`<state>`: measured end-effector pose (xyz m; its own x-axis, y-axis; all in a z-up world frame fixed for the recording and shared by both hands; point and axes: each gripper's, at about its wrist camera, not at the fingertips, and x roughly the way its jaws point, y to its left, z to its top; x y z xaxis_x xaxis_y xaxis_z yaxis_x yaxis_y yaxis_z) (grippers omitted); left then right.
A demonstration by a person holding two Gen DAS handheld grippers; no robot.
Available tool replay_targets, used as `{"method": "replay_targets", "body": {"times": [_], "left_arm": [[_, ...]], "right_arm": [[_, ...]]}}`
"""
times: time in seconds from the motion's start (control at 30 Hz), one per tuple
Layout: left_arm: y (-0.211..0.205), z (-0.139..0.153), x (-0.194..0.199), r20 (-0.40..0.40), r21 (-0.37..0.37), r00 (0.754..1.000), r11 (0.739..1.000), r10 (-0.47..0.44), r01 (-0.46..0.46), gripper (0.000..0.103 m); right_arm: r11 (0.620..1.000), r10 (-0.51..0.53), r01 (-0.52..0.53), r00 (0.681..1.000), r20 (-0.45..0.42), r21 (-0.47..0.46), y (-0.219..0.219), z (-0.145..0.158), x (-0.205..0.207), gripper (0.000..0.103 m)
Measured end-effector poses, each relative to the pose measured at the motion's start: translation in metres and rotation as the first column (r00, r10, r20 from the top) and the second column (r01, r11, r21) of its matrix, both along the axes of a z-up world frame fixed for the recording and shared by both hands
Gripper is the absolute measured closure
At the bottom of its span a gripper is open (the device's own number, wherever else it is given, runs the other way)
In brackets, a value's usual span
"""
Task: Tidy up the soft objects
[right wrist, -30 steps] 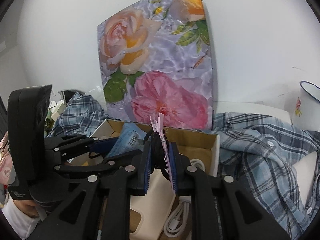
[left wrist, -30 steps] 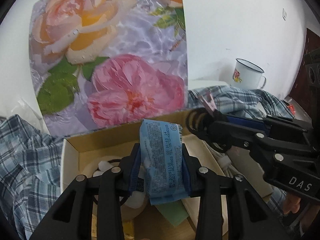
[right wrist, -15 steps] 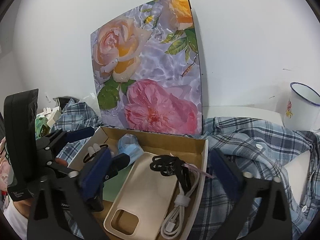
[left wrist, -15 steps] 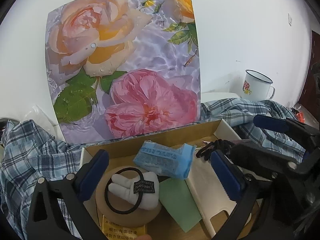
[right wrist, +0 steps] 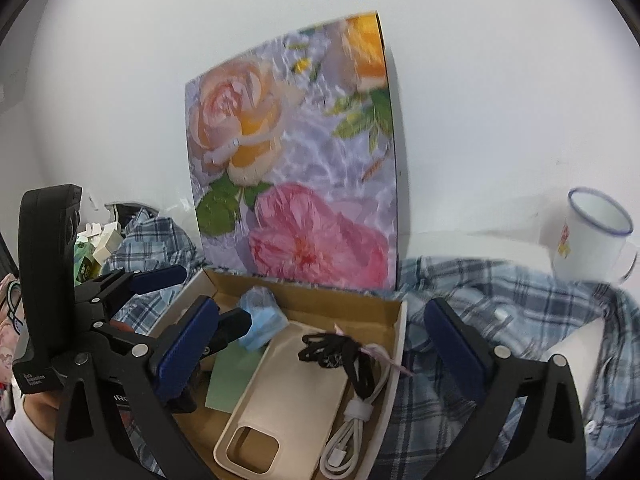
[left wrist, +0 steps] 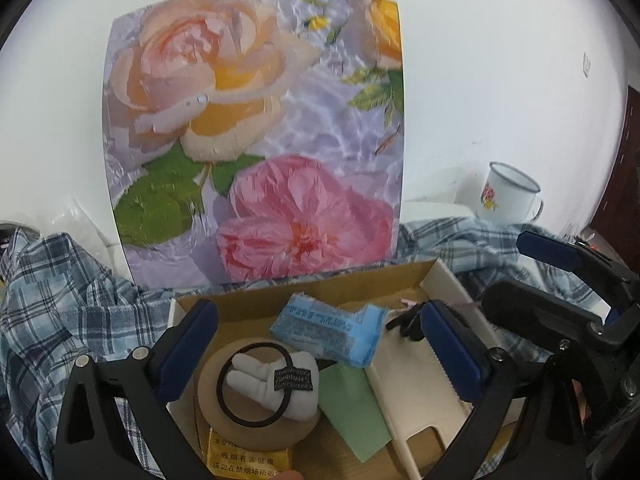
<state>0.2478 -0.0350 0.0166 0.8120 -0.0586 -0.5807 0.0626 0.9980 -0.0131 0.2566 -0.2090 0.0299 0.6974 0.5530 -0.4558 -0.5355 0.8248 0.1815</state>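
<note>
Main risk: the cardboard box is already crowded, and the plaid shirt, the biggest soft item, lies bunched on the table around it, so stuffing that in could tip or shove the box. The floral board stands upright just behind the box and would likely topple if bumped. Blue tissue pack leans on the beige phone case and may slide; black hair ties lie loose near the white cable and could snag. Left gripper and right gripper have both just been opening, jaws now fully spread, nothing between them, both hovering over the box
</note>
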Motion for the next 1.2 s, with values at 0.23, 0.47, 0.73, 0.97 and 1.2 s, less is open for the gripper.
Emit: {"method": "replay_targets", "body": {"times": [0.23,0.47,0.73,0.97,1.2], "left_arm": [[-0.005,0.035,-0.011,0.100,0.015,0.995,1.000,-0.001,0.000,0.000],[-0.011,0.082,-0.037,0.190,0.027,0.982,0.999,0.013,-0.019,0.000],[-0.014,0.135,-0.084,0.257,0.039,0.966,0.999,-0.014,0.005,0.000],[-0.014,0.169,-0.153,0.336,0.053,0.941,0.998,-0.050,0.034,0.000],[-0.019,0.184,-0.222,0.422,0.104,0.904,0.994,-0.069,0.028,0.000]], "right_arm": [[0.999,-0.032,0.035,0.995,0.098,-0.022,-0.011,0.039,-0.016,0.000],[1.000,-0.029,0.026,0.978,0.208,0.016,-0.028,0.090,-0.049,0.000],[0.999,-0.046,0.047,0.952,0.301,0.005,-0.035,0.133,-0.103,0.000],[0.999,-0.042,0.037,0.924,0.380,0.020,-0.049,0.159,-0.154,0.000],[0.999,-0.037,0.023,0.902,0.430,0.038,-0.056,0.174,-0.204,0.000]]}}
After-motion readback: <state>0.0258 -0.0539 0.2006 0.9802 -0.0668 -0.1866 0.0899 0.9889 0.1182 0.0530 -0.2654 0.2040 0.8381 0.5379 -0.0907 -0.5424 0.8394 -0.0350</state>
